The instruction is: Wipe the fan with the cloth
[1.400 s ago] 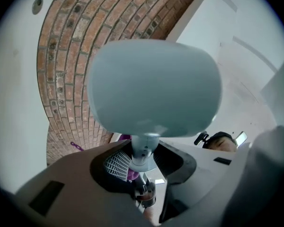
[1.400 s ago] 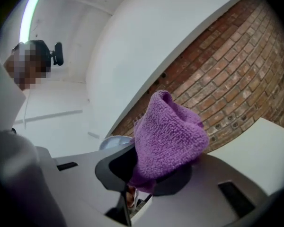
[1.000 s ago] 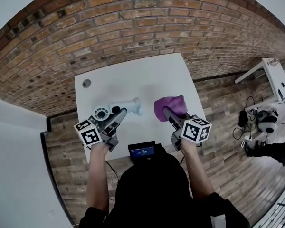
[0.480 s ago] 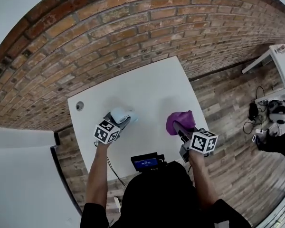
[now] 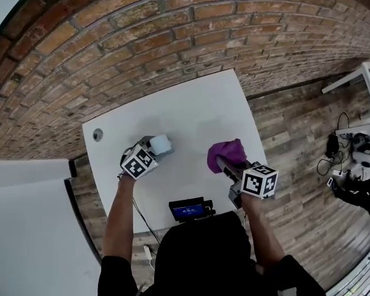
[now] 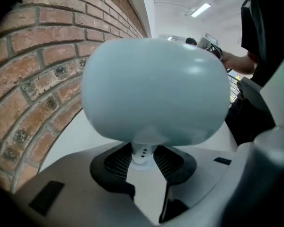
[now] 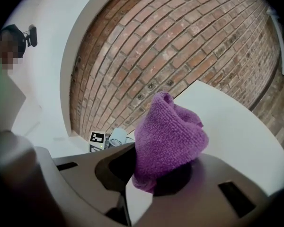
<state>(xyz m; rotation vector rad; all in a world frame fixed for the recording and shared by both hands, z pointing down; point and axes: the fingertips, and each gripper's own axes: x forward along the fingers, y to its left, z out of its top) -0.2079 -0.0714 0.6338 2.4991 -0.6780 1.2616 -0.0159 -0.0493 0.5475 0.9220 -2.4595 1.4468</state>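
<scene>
The fan (image 5: 161,144) is pale blue with a round head, and it is over the left side of the white table (image 5: 191,110). The left gripper (image 5: 151,150) has its jaws closed on the fan's thin white neck. The right gripper (image 5: 227,164) has its jaws closed on a bunched-up purple cloth (image 5: 224,151), well apart from the fan

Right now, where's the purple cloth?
In the head view the cloth is bunched in the jaws of the right gripper, above the right half of the white table, well apart from the fan to its left.
</scene>
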